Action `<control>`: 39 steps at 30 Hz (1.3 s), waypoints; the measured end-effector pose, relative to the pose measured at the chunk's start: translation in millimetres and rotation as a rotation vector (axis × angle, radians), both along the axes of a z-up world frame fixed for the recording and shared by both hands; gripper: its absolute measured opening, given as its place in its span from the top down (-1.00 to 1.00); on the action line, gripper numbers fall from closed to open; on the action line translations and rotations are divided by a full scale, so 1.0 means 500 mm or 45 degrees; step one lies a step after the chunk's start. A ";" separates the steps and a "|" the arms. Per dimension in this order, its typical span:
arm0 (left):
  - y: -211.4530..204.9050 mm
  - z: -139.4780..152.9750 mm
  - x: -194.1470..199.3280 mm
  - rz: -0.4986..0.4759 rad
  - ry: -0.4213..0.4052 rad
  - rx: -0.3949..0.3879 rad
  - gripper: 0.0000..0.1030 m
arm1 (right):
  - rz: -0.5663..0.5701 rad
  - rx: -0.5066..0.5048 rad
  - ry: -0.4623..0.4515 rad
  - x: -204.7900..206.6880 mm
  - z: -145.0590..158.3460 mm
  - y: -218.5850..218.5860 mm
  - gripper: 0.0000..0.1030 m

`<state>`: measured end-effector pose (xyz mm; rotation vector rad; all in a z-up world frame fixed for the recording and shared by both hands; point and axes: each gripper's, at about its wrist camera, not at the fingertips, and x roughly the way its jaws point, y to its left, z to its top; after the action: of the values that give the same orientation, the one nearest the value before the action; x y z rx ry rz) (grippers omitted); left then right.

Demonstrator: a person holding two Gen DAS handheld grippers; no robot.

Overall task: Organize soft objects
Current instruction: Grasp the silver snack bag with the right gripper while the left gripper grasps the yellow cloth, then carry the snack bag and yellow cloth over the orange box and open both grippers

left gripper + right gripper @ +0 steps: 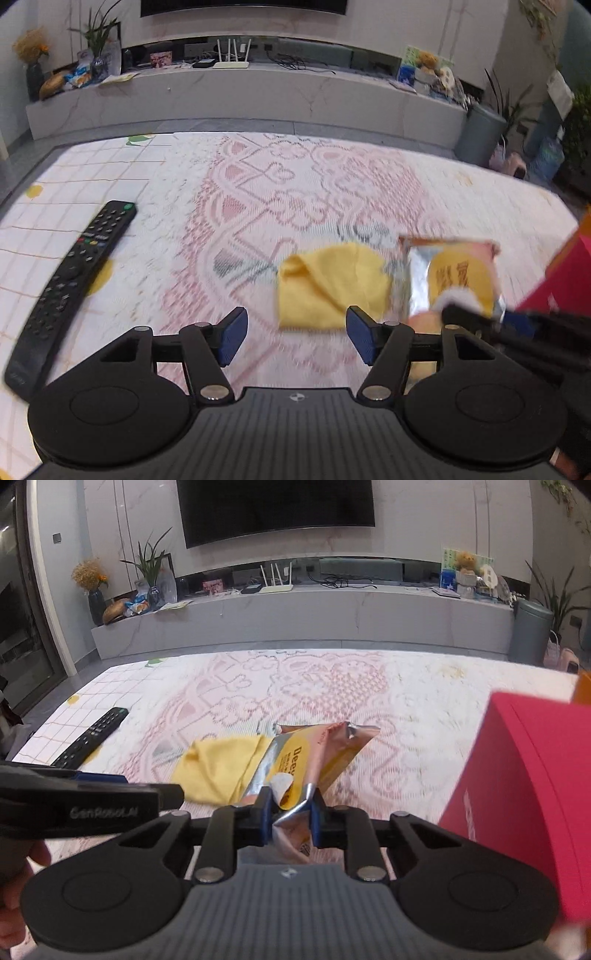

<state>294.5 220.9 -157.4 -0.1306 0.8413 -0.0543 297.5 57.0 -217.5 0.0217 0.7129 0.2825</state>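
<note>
A yellow cloth (pixel 332 284) lies crumpled on the pink-and-white patterned table cover (pixel 295 192), just ahead of my left gripper (pixel 297 338). That gripper stands open with nothing between its blue pads. Right of the cloth is a silver, pink and yellow snack packet (pixel 454 277). In the right wrist view my right gripper (pixel 291 812) is shut on the near end of the snack packet (pixel 314 753), which crumples between the pads and tilts up from the table. The yellow cloth (pixel 218 768) lies left of it, partly under the packet.
A black remote control (pixel 70 280) lies at the left on the table cover. A red box (pixel 524 801) stands close on the right. The left gripper's body (pixel 85 805) reaches in from the left in the right wrist view. Beyond the table runs a low TV cabinet (pixel 295 620).
</note>
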 end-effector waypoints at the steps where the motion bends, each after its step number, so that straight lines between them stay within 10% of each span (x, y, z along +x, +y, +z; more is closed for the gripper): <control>1: 0.002 -0.005 0.012 0.009 -0.003 -0.020 -0.42 | 0.013 -0.005 0.015 0.012 -0.003 0.000 0.64; 11: -0.022 -0.057 0.064 0.006 -0.039 0.010 -0.27 | 0.046 -0.001 0.065 0.044 -0.034 0.001 0.63; 20: -0.075 -0.054 0.058 -0.077 -0.079 0.069 0.88 | 0.059 -0.001 0.070 0.046 -0.035 0.004 0.62; 39: -0.109 0.092 -0.041 -0.057 -0.139 0.212 0.94 | 0.180 -0.007 -0.012 -0.019 0.053 -0.023 0.63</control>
<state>274.0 166.6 -111.2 0.0477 0.7360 -0.0327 288.0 45.3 -191.0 -0.0357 0.7074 0.4158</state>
